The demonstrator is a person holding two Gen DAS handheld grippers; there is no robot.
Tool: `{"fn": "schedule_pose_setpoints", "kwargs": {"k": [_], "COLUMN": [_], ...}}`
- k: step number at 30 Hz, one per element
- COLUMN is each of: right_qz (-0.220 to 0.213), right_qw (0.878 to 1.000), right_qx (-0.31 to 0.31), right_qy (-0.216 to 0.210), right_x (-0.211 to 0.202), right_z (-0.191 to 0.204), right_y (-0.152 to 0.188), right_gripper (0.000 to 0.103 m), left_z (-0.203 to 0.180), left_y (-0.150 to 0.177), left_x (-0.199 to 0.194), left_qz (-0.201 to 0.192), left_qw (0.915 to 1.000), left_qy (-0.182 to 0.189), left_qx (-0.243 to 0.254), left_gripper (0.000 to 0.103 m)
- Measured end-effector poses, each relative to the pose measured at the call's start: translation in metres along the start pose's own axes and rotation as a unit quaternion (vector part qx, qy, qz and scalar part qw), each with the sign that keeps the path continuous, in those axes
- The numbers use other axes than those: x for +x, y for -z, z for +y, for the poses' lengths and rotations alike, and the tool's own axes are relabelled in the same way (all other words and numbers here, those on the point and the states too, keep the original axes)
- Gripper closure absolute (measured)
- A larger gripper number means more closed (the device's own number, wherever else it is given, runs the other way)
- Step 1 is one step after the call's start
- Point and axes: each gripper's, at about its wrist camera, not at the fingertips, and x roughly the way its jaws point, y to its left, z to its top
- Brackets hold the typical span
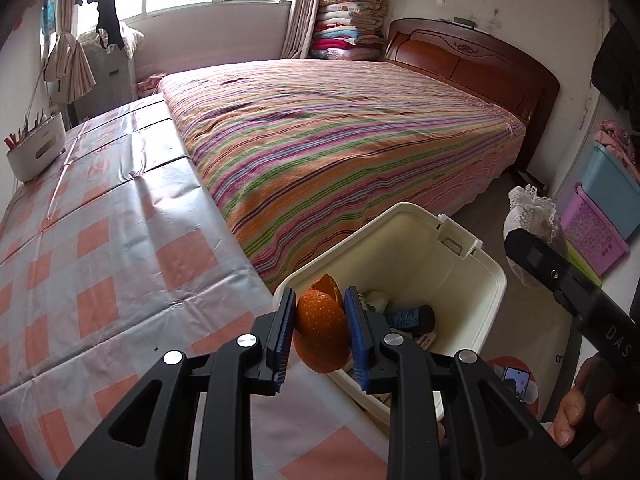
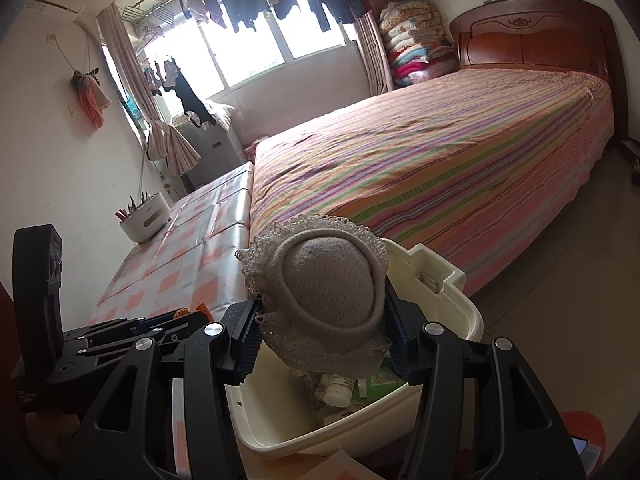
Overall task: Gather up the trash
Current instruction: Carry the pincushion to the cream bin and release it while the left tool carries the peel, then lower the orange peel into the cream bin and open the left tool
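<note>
My left gripper (image 1: pixel 320 334) is shut on a curled orange peel (image 1: pixel 322 328), held over the near rim of a cream plastic bin (image 1: pixel 472 280) beside the table. Inside the bin lie a dark bottle (image 1: pixel 412 317) and other scraps. My right gripper (image 2: pixel 320 336) is shut on a grey knitted, lace-trimmed sock-like bundle (image 2: pixel 328 280) above the same bin (image 2: pixel 460 308), where a white pill bottle (image 2: pixel 338 390) and green packaging (image 2: pixel 380 380) lie. The left gripper body (image 2: pixel 120 328) shows at the lower left of the right wrist view; the right gripper body (image 1: pixel 568 284) and the bundle (image 1: pixel 532 208) show at the right of the left wrist view.
A table with a pink-and-grey checked cloth (image 1: pixel 100 240) runs left of the bin, carrying a white pen holder (image 1: pixel 36 152). A large bed with a striped cover (image 1: pixel 340 140) fills the room behind. Coloured plastic baskets (image 1: pixel 600 216) stand at the right wall. A hand (image 1: pixel 576 412) holds the right gripper.
</note>
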Motion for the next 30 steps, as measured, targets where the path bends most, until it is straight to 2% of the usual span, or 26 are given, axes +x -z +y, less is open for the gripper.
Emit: {"fn": "schedule_pose_setpoints", "kwargs": {"k": [5, 8, 13, 21, 30], "right_qz": [0.016, 0.019, -0.012, -0.08, -0.093], "right_qw": [1.0, 0.999, 0.998, 0.99, 0.988], "right_qx": [0.024, 0.031, 0.054, 0.114, 0.12], "right_qy": [-0.006, -0.016, -0.019, -0.006, -0.005], "right_x": [0.011, 0.016, 0.007, -0.019, -0.009], "right_z": [-0.005, -0.002, -0.005, -0.042, -0.034], "right_y": [0.001, -0.001, -0.008, -0.015, -0.008], "right_gripper": [0.048, 0.033, 0.032, 0.032, 0.031], "left_z": [-0.018, -0.025, -0.031, -0.038, -0.054], "left_y": [-0.002, -0.002, -0.002, -0.002, -0.004], "left_x": [0.006, 0.008, 0.01, 0.018, 0.034], "left_qz": [0.003, 0.004, 0.006, 0.013, 0.025], "left_qw": [0.9999, 0.9998, 0.9997, 0.9995, 0.9987], "left_qy": [0.004, 0.006, 0.006, 0.008, 0.014], "left_qx": [0.012, 0.018, 0.025, 0.029, 0.042], "left_gripper": [0.078, 0.078, 0.078, 0.078, 0.078]}}
